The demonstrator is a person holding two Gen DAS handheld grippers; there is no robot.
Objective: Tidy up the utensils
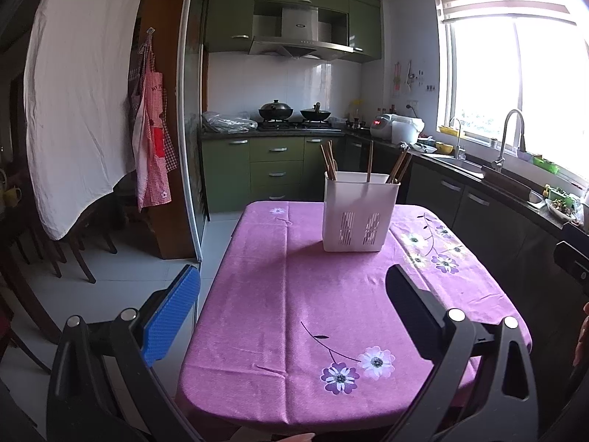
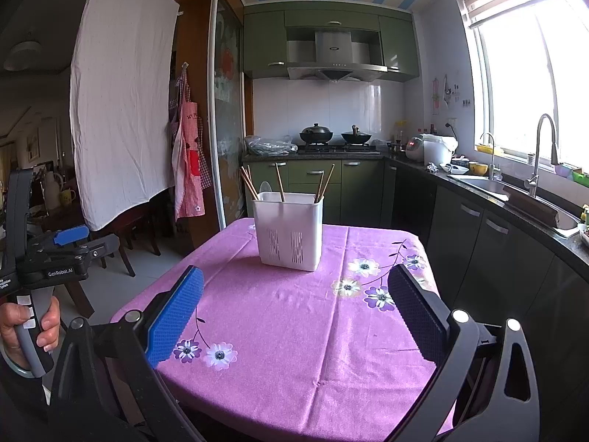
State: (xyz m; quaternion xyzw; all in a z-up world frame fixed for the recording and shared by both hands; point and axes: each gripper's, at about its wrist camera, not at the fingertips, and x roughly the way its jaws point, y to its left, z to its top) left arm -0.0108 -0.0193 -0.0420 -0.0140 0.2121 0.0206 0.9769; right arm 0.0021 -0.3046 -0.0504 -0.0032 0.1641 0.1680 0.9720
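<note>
Right wrist view is showing me the white utensil holder (image 2: 289, 230) standing upright on the table (image 2: 294, 331), chopsticks (image 2: 249, 183) pointing up, straight ahead of my right gripper (image 2: 294, 313) and left gripper (image 1: 292, 309), both hovering spread wide and empty.

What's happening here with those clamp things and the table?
A person holds a two-finger tool in each hand over a table with a purple cloth. Both the left tool and the right tool are open and hold nothing. Ahead, a white utensil holder stands with chopsticks in it.
</note>
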